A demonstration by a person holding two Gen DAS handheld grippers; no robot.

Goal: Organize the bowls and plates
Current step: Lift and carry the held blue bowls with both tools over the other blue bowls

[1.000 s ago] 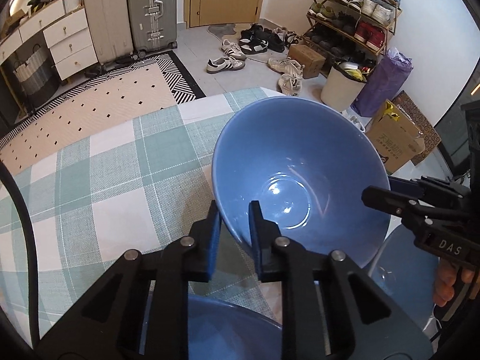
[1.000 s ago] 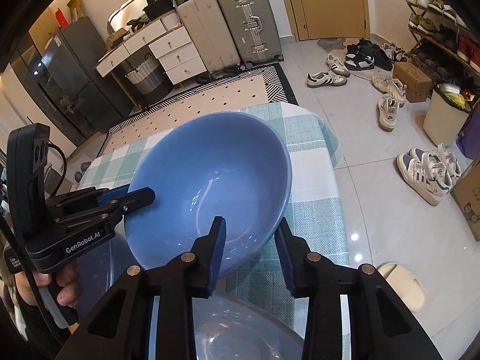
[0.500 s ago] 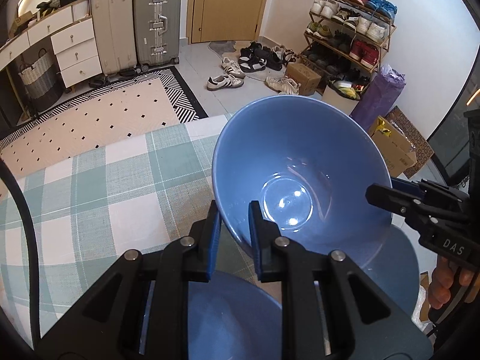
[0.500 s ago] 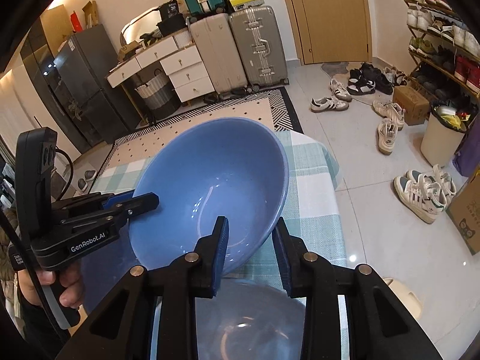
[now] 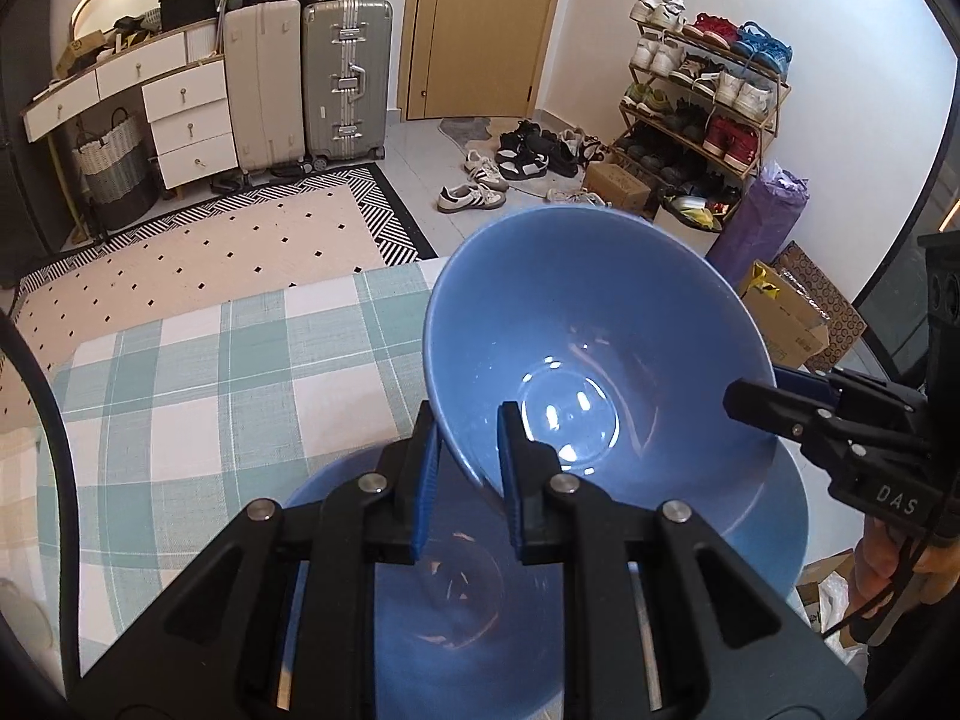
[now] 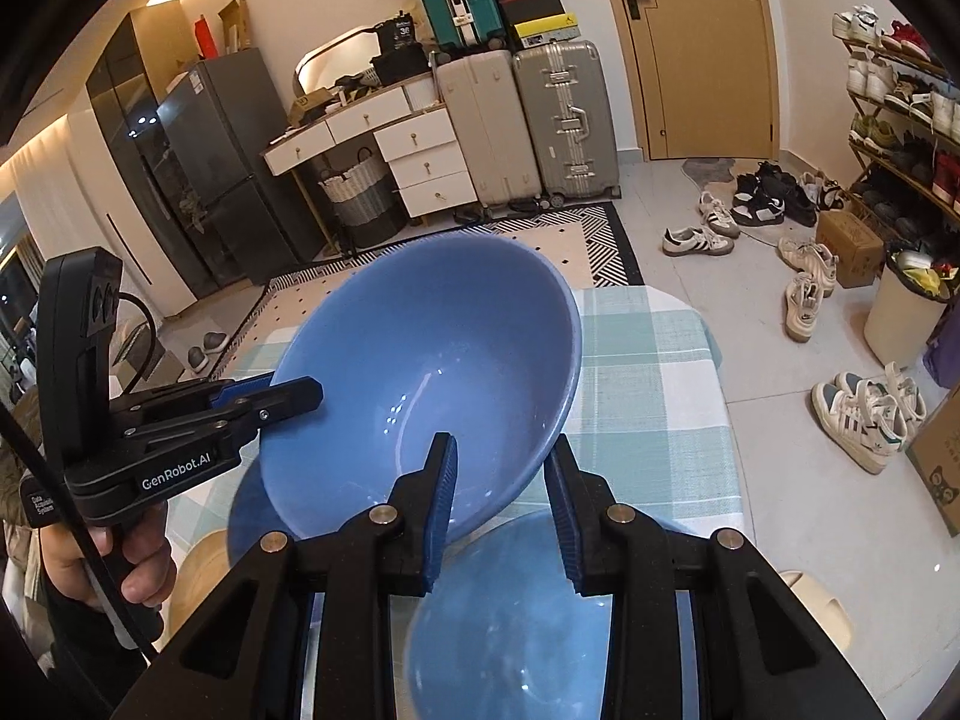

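Up comes the big blue bowl [image 5: 600, 348], higher off the checked tablecloth [image 5: 210, 372] than a second ago, and more of the room behind it now fills both views: the suitcases [image 5: 345, 78], the door, the shoe rack [image 5: 708, 90]. Both grippers carry it between them. The left gripper [image 5: 465, 468] has its jaws clamped tight on the near rim, one pad inside the bowl and one outside. The right gripper [image 6: 501, 504] is clamped on the opposite rim, jaws a little wider but holding steady, and in the left wrist view it shows as a black finger pressed to the bowl's right edge, with the person's hand [image 5: 882, 552] below it.

So where is the bowl? In the air, tilted with its mouth toward the cameras, clear of the table. Directly beneath it sits more blue crockery: a second blue bowl [image 5: 432, 576] under the left gripper, and a pale blue plate [image 6: 510, 612] below the right gripper's fingers. Whether those two touch each other is hard to tell from here.

What does the lift mean? It reads as the carry phase of a stacking move, with the bowl free and ready to be nested or set aside. The two-sided hold looks secure, though a glazed rim could slip if either side loosens.
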